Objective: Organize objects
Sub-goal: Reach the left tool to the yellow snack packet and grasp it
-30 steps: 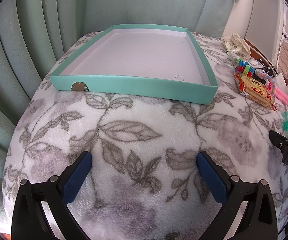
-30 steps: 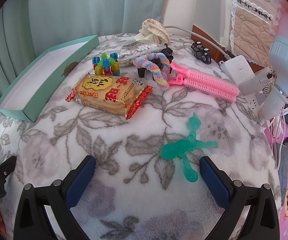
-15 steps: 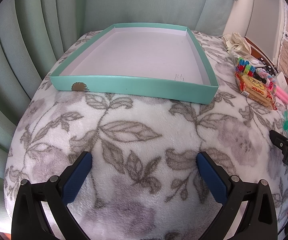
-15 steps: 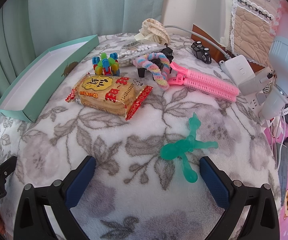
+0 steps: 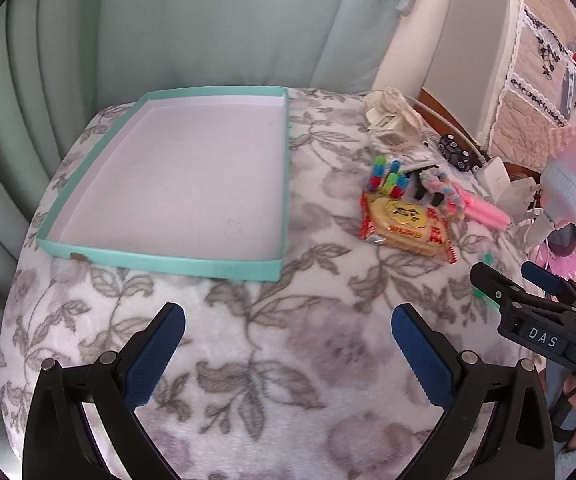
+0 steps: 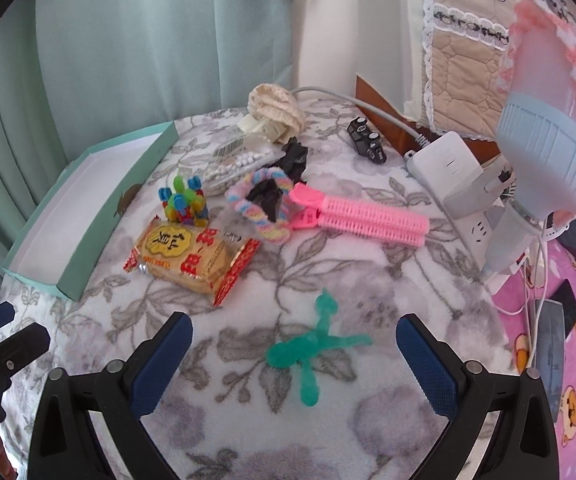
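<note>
Since nothing's in the teal tray (image 5: 168, 256) yet, task looks like it's at the start: both grippers empty, jaws spread wide, hovering over the blanket (image 5: 272, 360).

Left gripper (image 5: 288, 330) sits near edge, facing the tray. Tray is far-left on the blanket, shallow card box, white inside, teal walls, empty. Prob the drop target, which would explain why left is parked facing it.

Right gripper (image 6: 294, 342) is right of that, the green plastic toy (image 6: 310, 350) lying just past its fingertips and between them. Thin, limbs splayed flat, maybe slightly rubbery. My guess: that's the first pick, since the jaws straddle it already. It's flat on deep pile, so pads may need to press into the fleece to get under.

Rest of the clutter sits mid/far, right of tray:
- snack pack (image 6: 192, 260), crinkly foil, yellow w/ red ends, nearest the tray corner
- multicolour block toy (image 6: 184, 204), just behind the snack, hard plastic
- pastel fuzzy loop (image 6: 256, 208) draped over sth black, cannot tell what
- pink hair clip/roller (image 6: 364, 222), ribbed, long, lying flat, touching the loop's right side
- bag of white beads (image 6: 240, 164) and a cream knit bundle (image 6: 274, 114) farther back

Blanket is soft floral fleece, bulges, so items rest slightly tilted. Power strip (image 6: 452, 184) + cables on far right, keep clear, not obviously part of the sort.
</note>
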`<state>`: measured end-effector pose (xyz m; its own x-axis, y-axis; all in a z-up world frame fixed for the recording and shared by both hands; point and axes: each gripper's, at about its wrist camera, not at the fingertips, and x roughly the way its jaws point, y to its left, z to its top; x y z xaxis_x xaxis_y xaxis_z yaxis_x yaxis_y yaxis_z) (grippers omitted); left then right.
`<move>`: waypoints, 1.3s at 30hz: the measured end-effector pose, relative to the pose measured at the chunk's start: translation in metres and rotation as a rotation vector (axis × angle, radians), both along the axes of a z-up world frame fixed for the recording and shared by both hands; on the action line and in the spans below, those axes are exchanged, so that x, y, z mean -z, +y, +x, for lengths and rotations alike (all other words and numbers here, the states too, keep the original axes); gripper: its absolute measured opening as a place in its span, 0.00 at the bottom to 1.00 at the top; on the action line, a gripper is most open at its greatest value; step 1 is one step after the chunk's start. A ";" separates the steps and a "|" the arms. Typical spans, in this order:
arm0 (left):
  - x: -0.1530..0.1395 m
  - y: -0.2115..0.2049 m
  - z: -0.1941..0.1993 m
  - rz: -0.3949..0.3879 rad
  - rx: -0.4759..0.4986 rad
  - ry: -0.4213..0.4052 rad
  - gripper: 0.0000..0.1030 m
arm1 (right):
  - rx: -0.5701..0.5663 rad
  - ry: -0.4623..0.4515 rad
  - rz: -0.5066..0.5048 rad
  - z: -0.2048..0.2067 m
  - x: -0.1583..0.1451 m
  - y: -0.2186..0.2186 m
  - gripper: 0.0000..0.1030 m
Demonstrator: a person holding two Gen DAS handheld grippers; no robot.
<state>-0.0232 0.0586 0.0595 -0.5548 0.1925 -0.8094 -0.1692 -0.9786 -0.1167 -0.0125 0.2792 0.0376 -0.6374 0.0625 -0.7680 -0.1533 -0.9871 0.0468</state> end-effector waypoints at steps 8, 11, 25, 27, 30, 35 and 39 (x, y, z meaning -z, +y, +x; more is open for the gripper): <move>0.005 0.047 -0.036 0.057 0.016 -0.053 1.00 | 0.076 -0.009 -0.015 -0.001 0.004 0.029 1.00; 0.009 0.063 -0.050 0.072 0.016 -0.078 1.00 | 0.086 -0.025 -0.026 0.000 0.010 0.034 1.00; 0.029 0.112 -0.101 0.086 -0.053 -0.230 1.00 | 0.097 -0.047 -0.043 -0.003 0.019 0.040 1.00; 0.032 0.119 -0.103 0.064 -0.054 -0.237 1.00 | 0.090 -0.050 -0.043 -0.003 0.020 0.039 1.00; 0.036 0.125 -0.105 0.021 -0.055 -0.244 0.99 | 0.084 -0.052 -0.043 -0.002 0.021 0.038 1.00; 0.040 0.118 -0.099 -0.017 -0.029 -0.253 0.98 | 0.087 -0.048 -0.048 0.000 0.020 0.039 1.00; 0.041 0.105 -0.091 -0.045 -0.028 -0.251 0.98 | 0.080 -0.051 -0.052 0.000 0.020 0.037 1.00</move>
<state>-0.1145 0.1637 0.0185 -0.3399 0.1401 -0.9300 -0.1130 -0.9878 -0.1075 -0.0126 0.3160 0.0173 -0.5916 0.0710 -0.8031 -0.2351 -0.9680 0.0876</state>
